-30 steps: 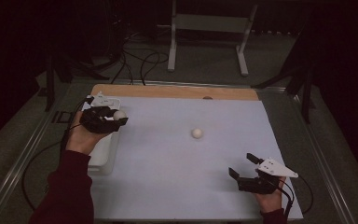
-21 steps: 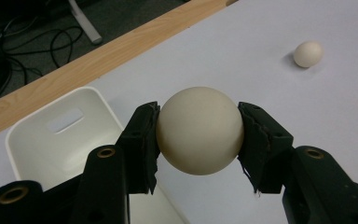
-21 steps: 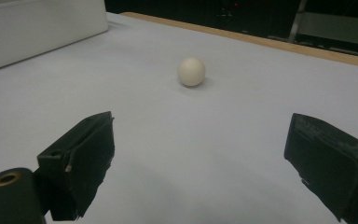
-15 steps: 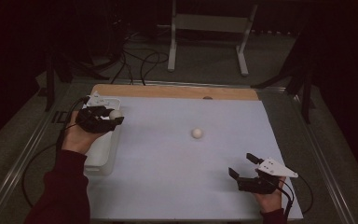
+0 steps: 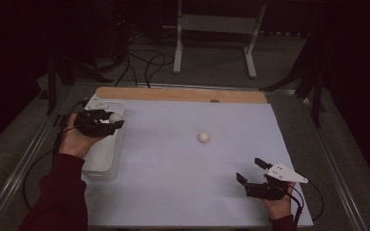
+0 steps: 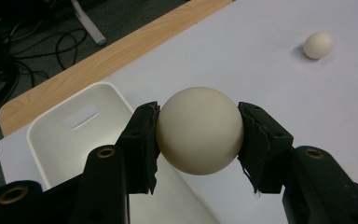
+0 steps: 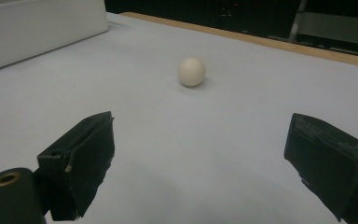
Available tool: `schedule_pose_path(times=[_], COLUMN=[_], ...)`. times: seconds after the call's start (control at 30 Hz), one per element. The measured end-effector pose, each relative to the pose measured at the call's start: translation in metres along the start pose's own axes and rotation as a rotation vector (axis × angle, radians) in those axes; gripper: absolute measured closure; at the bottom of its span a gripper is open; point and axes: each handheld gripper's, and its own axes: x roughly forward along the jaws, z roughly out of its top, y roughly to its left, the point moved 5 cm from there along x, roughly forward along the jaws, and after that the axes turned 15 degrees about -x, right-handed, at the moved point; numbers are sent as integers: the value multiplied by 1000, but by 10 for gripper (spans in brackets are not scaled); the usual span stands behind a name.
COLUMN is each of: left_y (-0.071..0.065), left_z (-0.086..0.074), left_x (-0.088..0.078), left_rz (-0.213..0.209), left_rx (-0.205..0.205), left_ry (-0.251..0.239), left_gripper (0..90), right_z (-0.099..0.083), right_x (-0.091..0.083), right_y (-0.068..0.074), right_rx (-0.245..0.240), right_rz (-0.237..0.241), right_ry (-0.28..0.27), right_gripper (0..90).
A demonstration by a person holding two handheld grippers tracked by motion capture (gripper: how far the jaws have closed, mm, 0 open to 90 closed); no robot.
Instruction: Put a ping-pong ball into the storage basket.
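Meanwhile, left tool [image 6: 198, 135] pinches a ball [image 6: 199, 130] above the bin's rim [image 6: 51, 116]; right tool [image 7: 200, 163] spread, over open sheet [image 5: 173, 163].

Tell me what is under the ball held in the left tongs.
Under the held ball, clamped in the left tongs, is the white bin, which looks empty. The ball and tongs cover part of the bin's floor, so that part cannot be checked.

Right gripper [image 7: 200, 163] jaws wide apart; ball [image 7: 191, 71] ahead on white sheet [image 7: 242, 116].
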Motion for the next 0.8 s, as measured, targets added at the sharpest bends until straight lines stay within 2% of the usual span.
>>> schedule_pose_path(times=[0.43, 0.8], left_y=[15, 28], left_z=[-4, -9], left_x=[-4, -9], left_rz=[33, 79], left_rx=[-27, -52], left_ry=[7, 15], left_gripper=[513, 513], right_z=[0, 0], right_x=[0, 0], right_y=[0, 0], right_rx=[2, 3], right_rz=[0, 0], right_ry=[-1, -1], right_gripper=[81, 81])
